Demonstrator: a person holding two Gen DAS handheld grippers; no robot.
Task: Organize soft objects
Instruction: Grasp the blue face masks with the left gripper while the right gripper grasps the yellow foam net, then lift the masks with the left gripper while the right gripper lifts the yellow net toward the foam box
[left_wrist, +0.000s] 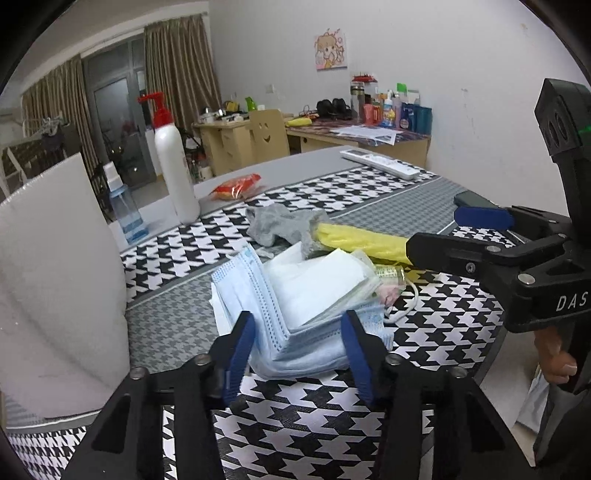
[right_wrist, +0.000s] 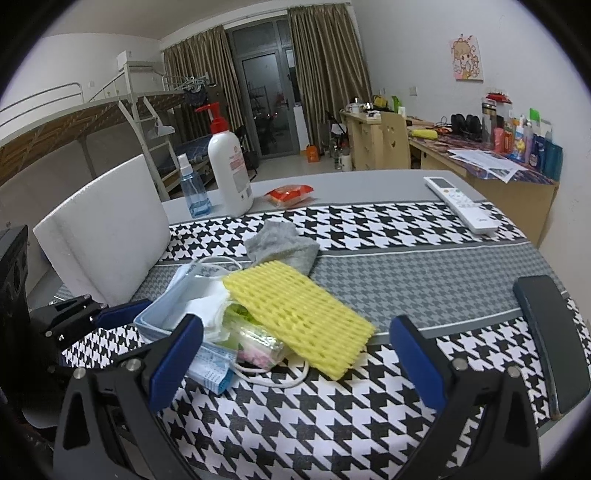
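Your left wrist camera sits low and close behind the left gripper (left_wrist: 299, 339), looking forward and down over the table (left_wrist: 295, 166) at the mask stack (left_wrist: 291, 321) right before it; the far wall fills the background. Your right gripper (left_wrist: 443, 236) reaches in from that view's right side. Your right wrist camera looks the same general way from a spot further right, its own fingers framing the foam net (right_wrist: 299, 314). Both views share the pile, sock (right_wrist: 284, 247), pump bottle (right_wrist: 229, 170), remote (right_wrist: 461, 205), foam board (right_wrist: 103, 229) and desk (right_wrist: 498, 173).
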